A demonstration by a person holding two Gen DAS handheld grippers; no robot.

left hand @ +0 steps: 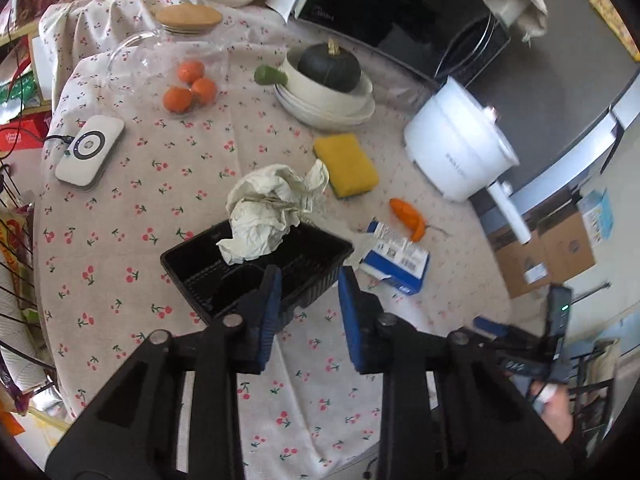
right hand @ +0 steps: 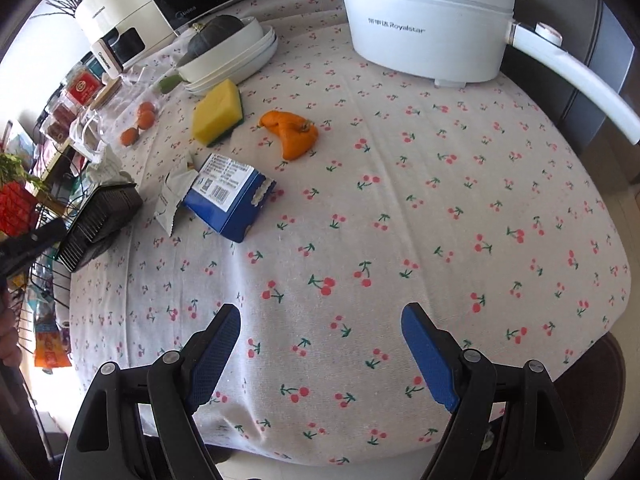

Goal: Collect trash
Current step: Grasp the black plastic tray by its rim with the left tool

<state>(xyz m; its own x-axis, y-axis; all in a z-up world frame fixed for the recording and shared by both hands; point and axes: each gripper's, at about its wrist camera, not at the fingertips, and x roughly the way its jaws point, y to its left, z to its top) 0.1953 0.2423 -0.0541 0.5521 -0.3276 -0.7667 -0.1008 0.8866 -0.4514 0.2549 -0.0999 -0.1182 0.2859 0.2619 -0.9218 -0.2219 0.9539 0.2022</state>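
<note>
The crumpled paper (left hand: 272, 208) lies half in the black tray (left hand: 256, 268), draped over its far rim, at the centre of the left wrist view. The left tool (left hand: 306, 280) is just below it, released, its left finger over the tray's near wall and its right finger outside the tray; neither finger touches the paper. Apart from the paper, the tray's ribbed floor is bare.

Right of the tray lies the blue box (left hand: 396, 260), with a torn white wrapper (right hand: 172, 196) beside it. Just beyond the box is the orange peel (left hand: 408, 214), and to the upper left of the peel a yellow sponge (left hand: 346, 164).

In the right wrist view the right tool (right hand: 320, 320) is released wide over bare cherry-print cloth on the desk (right hand: 400, 220), at the lower edge of the frame, well apart from the box and peel in the upper left.

Farther back, stacked white bowls (left hand: 324, 100) hold a dark green squash (left hand: 330, 66). A white electric pot (left hand: 460, 148) stands at the right. Three tangerines (left hand: 190, 88) lie at the upper left.
</note>
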